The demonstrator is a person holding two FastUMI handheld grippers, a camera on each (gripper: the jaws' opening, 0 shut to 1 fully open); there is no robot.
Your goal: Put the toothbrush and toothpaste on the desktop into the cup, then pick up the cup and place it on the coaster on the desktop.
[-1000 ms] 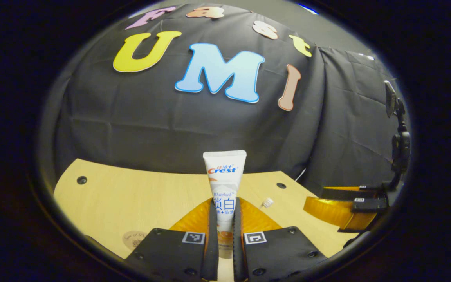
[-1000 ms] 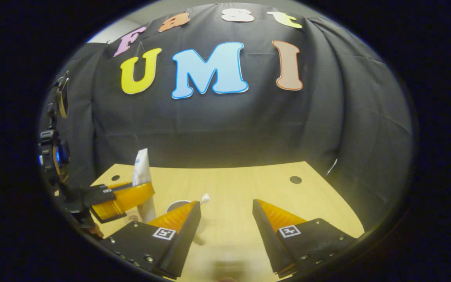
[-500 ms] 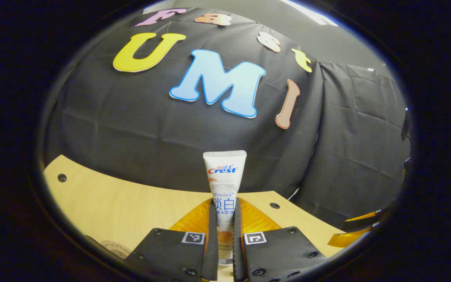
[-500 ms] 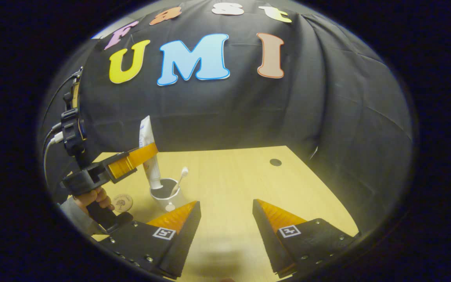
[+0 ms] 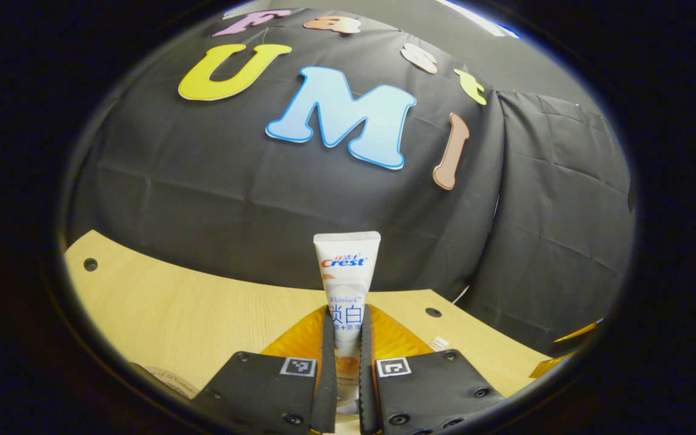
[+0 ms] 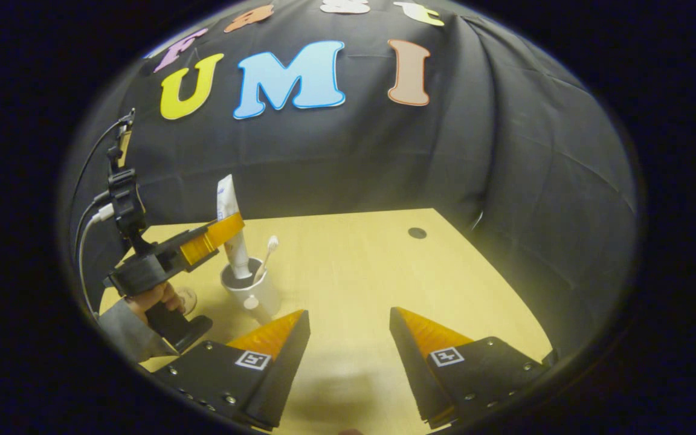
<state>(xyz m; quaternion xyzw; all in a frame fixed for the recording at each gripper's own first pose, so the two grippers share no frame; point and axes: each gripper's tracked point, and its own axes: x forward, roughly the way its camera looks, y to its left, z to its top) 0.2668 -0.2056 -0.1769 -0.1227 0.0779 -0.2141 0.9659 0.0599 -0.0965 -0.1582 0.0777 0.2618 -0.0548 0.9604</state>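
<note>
The left gripper (image 5: 346,338) is gripping the toothpaste (image 5: 347,284) upright between both fingers, its lower end sitting inside the cup (image 6: 250,289) beside the toothbrush (image 6: 266,254). A hand (image 6: 154,299) is holding it level. The right gripper (image 6: 348,329) is hanging spread over the desk (image 6: 372,272), grasping nothing.

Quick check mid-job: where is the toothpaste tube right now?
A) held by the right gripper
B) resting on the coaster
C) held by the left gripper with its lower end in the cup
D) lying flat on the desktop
C: in the right gripper view the left gripper clamps the toothpaste tube, its lower end inside the cup beside the toothbrush.
</note>
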